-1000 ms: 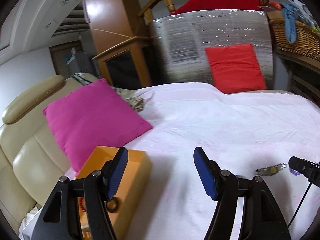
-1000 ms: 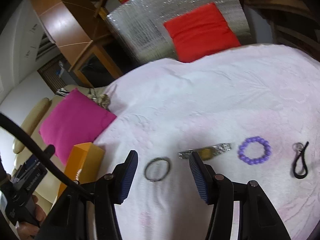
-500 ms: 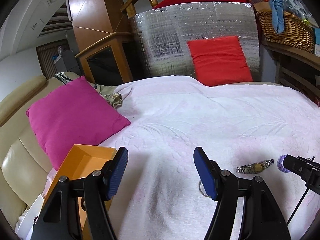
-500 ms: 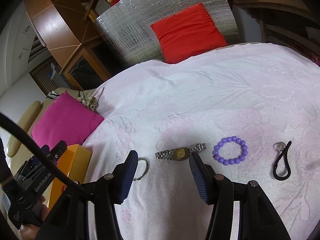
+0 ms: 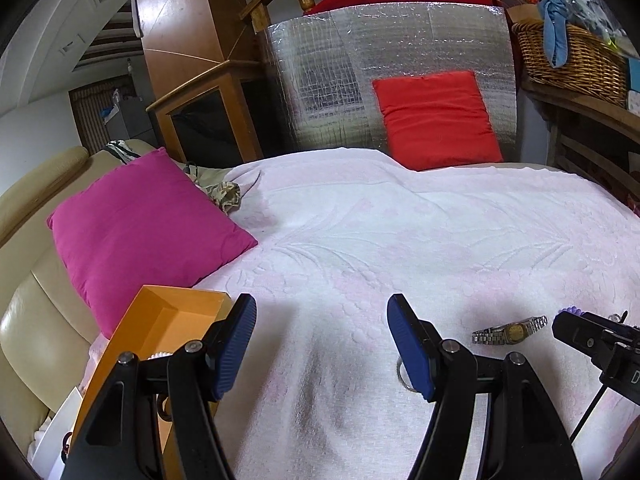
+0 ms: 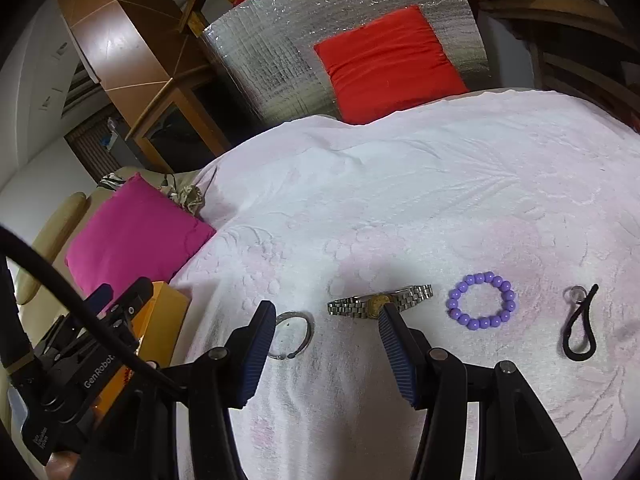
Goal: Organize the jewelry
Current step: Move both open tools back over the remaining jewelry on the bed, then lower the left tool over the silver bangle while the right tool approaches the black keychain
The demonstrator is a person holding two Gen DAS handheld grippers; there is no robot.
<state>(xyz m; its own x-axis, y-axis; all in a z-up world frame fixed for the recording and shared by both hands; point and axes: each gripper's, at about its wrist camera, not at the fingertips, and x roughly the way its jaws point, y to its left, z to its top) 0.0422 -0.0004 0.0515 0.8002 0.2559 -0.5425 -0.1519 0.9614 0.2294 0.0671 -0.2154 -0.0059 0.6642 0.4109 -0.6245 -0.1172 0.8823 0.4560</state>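
A silver wristwatch [image 6: 380, 304] with a gold face lies on the pale pink bedspread [image 6: 400, 208]. A thin silver bangle [image 6: 294, 334] lies to its left, a purple bead bracelet [image 6: 482, 306] to its right, and a black cord loop with a small ring [image 6: 580, 328] farther right. My right gripper [image 6: 326, 332] is open and empty just above the bangle and watch. My left gripper [image 5: 322, 328] is open and empty over the spread; an open orange box [image 5: 160, 328] holding small pieces sits at its left. The watch [image 5: 508, 330] shows in the left wrist view too.
A magenta cushion [image 5: 136, 232] lies on the beige sofa [image 5: 36, 320] left of the box. A red cushion [image 5: 436, 120] leans on a silver foil panel [image 5: 340, 80] at the back. A wicker basket [image 5: 576, 64] stands on a wooden shelf at the right.
My left gripper has swung right, from over the orange box to over the bedspread. My right gripper has shifted so the watch and bangle sit closer to its fingers.
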